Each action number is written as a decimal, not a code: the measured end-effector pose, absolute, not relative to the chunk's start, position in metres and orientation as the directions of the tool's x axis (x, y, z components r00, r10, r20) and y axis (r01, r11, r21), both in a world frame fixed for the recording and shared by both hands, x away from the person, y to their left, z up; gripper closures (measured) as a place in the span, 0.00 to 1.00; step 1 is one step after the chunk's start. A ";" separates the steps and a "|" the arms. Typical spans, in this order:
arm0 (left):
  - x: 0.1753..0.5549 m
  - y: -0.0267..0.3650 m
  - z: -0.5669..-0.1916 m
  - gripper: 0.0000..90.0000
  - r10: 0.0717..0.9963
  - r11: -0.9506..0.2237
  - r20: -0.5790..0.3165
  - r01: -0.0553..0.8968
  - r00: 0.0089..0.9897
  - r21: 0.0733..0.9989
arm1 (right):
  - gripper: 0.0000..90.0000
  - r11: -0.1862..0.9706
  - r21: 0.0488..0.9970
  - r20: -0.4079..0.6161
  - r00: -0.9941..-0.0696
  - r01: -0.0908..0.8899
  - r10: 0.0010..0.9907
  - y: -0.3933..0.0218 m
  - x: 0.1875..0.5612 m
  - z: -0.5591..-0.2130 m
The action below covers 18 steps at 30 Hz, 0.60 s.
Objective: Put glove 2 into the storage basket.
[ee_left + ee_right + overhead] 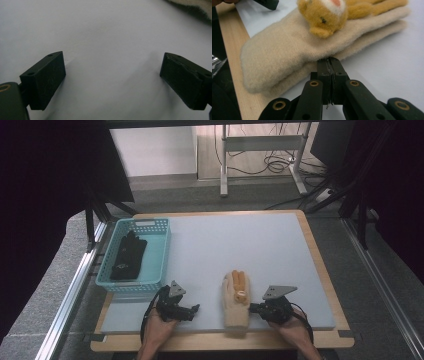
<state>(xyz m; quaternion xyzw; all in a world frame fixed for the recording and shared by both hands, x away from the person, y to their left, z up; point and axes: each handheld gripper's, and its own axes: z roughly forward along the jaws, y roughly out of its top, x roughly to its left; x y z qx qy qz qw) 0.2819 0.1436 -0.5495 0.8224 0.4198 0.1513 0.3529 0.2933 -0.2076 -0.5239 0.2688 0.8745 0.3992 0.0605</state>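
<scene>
A beige woolly glove (235, 307) with an orange plush animal (240, 285) on its back lies near the front edge of the white mat (240, 245), cuff toward the person. In the right gripper view the glove (287, 50) and the animal's head (324, 15) are close up. My right gripper (251, 308) lies just right of the glove. Its jaws are shut, pad against pad, and the tips (329, 61) butt against the glove's lower edge, with no fabric showing between them. My left gripper (196, 309) rests left of the glove, open (112, 75) over bare mat.
A teal basket (165, 255) at the mat's left holds a black glove (127, 257). The wooden table edge (234, 75) runs just in front of the beige glove. The glove's fuzzy edge (195, 7) shows at the top right of the left gripper view.
</scene>
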 end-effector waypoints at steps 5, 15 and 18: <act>0.281 0.152 -0.550 0.06 0.810 -0.385 -0.050 0.595 0.584 0.706 | 0.96 0.551 0.724 0.114 -0.860 0.414 0.497 -0.195 0.292 -0.529; 0.281 0.165 -0.551 0.02 0.831 -0.372 -0.048 0.618 0.554 0.693 | 0.94 0.567 0.725 0.103 -0.875 0.392 0.473 -0.159 0.297 -0.533; 0.281 0.167 -0.552 0.01 0.824 -0.375 -0.047 0.608 0.564 0.700 | 0.94 0.565 0.727 0.099 -0.874 0.390 0.476 -0.150 0.299 -0.534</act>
